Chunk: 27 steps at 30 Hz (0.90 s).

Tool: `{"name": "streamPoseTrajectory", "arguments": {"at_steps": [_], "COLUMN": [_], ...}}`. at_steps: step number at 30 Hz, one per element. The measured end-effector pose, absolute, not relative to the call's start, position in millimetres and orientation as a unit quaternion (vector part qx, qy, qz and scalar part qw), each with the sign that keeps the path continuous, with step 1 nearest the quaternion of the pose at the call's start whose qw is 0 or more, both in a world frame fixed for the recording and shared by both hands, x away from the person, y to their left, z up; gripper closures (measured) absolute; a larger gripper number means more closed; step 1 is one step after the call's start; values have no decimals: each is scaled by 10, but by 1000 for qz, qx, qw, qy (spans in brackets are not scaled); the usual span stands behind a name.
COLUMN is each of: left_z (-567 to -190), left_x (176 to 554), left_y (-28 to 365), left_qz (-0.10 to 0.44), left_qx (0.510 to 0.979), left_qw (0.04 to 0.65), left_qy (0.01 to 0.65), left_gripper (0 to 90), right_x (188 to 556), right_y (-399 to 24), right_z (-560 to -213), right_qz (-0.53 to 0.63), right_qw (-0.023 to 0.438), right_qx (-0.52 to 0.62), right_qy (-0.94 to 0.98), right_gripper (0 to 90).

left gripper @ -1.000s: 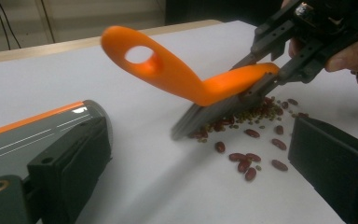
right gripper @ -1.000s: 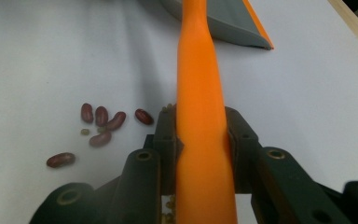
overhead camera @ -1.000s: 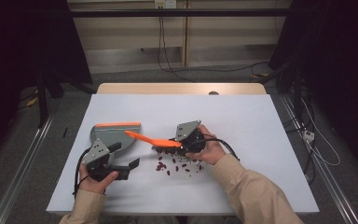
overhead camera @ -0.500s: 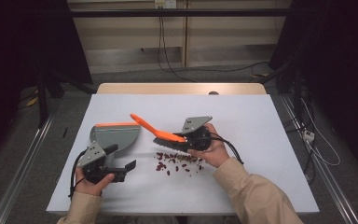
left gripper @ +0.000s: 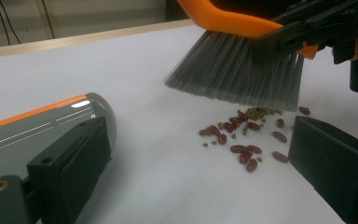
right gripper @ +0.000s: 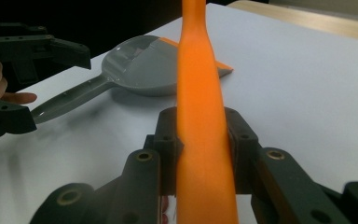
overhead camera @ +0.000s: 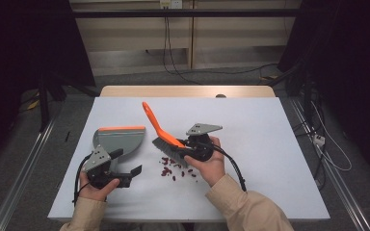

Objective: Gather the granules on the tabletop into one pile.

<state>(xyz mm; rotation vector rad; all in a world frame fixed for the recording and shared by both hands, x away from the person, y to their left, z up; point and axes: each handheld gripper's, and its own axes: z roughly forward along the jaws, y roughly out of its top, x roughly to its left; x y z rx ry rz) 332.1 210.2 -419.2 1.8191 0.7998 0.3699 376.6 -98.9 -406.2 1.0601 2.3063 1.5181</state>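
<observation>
Above scattered beans (overhead camera: 176,169), orange brush (overhead camera: 161,132), no readable writing

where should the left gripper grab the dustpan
Grip the dustpan by its narrow grey handle, coming from the near, person's side. The handle lies flat and points toward the open left gripper, while the wide scoop faces away.

A glossy orange plastic handle and grey synthetic bristles are seen on the brush (overhead camera: 166,139). The dustpan (overhead camera: 118,139) is moulded in smooth grey plastic. The table (overhead camera: 270,125) is finished matt white.
</observation>
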Motion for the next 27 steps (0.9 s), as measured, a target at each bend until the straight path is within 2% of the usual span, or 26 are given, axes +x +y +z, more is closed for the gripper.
{"name": "streamPoseTrajectory", "arguments": {"at_steps": [27], "left_z": [-4197], "left_x": [3319], "left_y": [2103], "left_qz": [157], "left_qx": [765], "left_qw": [528], "left_qy": [334], "left_gripper": [55], "right_x": [3629], "right_y": [-602], "right_z": [-4252], "right_qz": [530], "right_qw": [62], "right_qx": [429], "right_qy": [729], "right_gripper": [714]}}
